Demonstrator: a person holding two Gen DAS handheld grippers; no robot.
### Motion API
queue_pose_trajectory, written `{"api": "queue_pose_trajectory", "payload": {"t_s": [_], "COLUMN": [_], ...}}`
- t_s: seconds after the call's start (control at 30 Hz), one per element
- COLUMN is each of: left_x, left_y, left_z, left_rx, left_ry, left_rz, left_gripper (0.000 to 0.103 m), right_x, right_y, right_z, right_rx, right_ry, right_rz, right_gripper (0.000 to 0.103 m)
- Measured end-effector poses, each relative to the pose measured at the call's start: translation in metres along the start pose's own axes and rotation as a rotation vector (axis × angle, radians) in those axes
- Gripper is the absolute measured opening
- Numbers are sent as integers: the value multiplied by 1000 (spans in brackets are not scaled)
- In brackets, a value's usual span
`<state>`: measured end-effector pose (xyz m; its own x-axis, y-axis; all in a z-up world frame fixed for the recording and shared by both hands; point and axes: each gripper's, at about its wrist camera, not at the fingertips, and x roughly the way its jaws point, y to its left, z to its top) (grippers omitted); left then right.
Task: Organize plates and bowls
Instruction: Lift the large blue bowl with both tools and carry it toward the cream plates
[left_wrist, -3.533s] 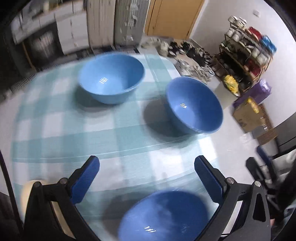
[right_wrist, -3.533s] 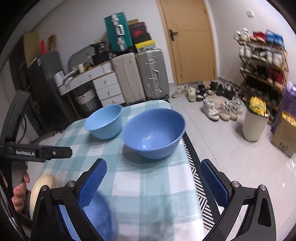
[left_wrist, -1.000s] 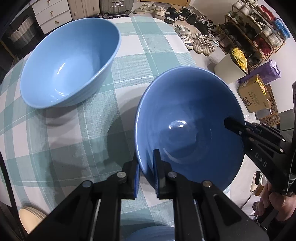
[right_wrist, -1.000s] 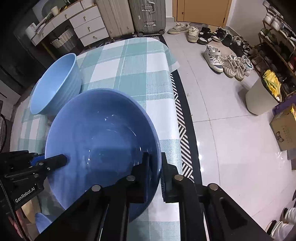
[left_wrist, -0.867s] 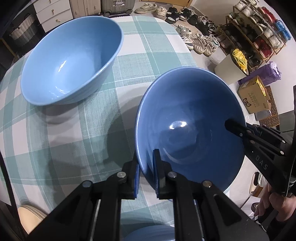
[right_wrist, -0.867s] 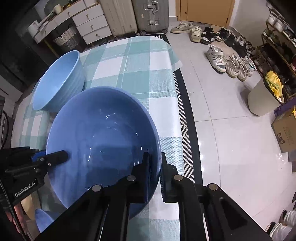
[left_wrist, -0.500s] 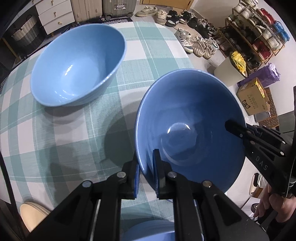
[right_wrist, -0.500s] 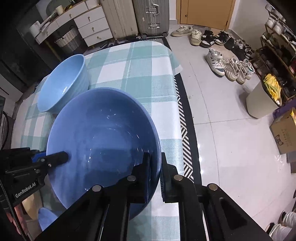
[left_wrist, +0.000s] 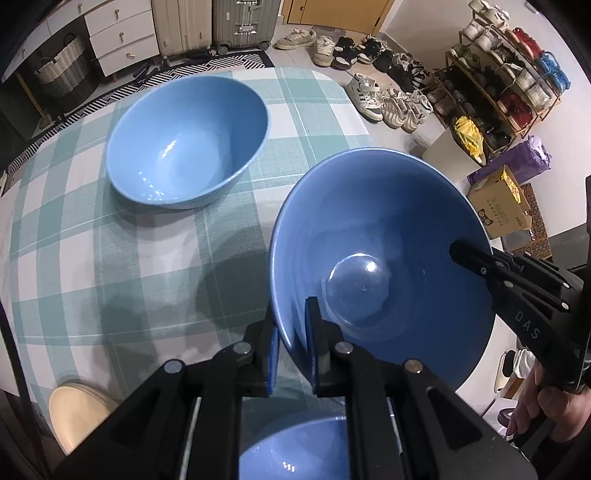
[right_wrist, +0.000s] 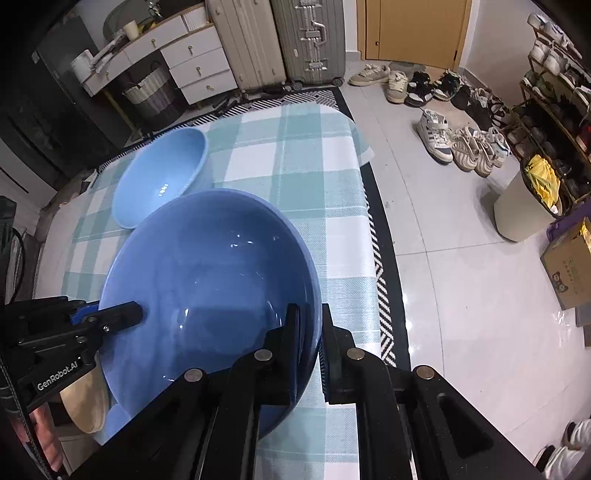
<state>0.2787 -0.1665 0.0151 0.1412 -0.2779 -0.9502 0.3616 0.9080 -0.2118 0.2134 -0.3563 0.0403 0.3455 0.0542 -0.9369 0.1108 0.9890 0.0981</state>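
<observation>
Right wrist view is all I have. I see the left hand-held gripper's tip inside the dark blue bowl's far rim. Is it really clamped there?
Observer: Yes. The left hand-held gripper has one finger inside and one outside the rim of the dark blue bowl, shut on it.
Operator: Is anything underneath the bowl?
Observer: A third blue bowl shows at the bottom of the left wrist view, below the gripper and the held bowl's near edge.
Operator: The light blue bowl looks overlapped from here. Is it touching?
Observer: No. The light blue bowl stands apart, with bare checked cloth between them.
</observation>
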Motion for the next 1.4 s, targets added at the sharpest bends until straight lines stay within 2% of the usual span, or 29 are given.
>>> {"api": "queue_pose_trajectory", "payload": {"t_s": [0.47,0.8,1.07,1.4], "left_x": [-54,-84,-93,-77], "left_y": [9,10,15,26], "left_z": [-37,-79,-114,-160], "left_rx": [-11,-15,-11,-20], "left_ry": [-48,-70,-68,-39], "left_rz": [0,7,29,-5], "left_gripper": [10,10,10,10], "right_x": [-51,-95,-106,-104], "right_y": [28,50,69,81], "right_z": [-23,-56,-93,-139], "right_rx": [-9,-31,-48,-55], "right_ry": [-33,-59,-58,-45], "right_rz": [34,57,63,86], "right_gripper": [9,9,9,9]}}
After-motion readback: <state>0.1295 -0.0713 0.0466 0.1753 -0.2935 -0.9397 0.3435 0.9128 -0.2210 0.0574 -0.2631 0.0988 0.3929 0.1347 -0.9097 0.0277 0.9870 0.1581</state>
